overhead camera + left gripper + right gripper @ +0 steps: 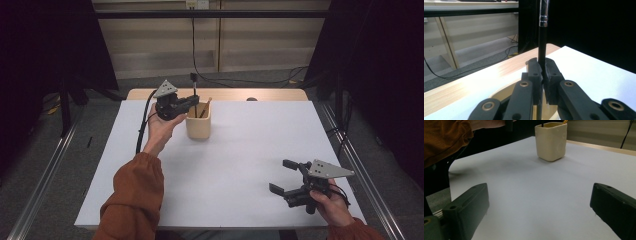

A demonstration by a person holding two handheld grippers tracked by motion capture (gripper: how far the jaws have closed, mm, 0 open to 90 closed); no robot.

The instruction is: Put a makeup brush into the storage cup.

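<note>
Left gripper (192,101), upper left of centre in the high view, pinches a black pen (542,45) upright over the cup (198,121). Right gripper (286,176), lower right, jaws spread wide, empty, above the table (240,150).

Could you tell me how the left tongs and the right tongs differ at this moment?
The left tongs are shut on a black brush above the cream cup; the right tongs stand open, holding nothing. The left sits at the table's far side, the right near its front corner. Both are black, hand-held.
</note>
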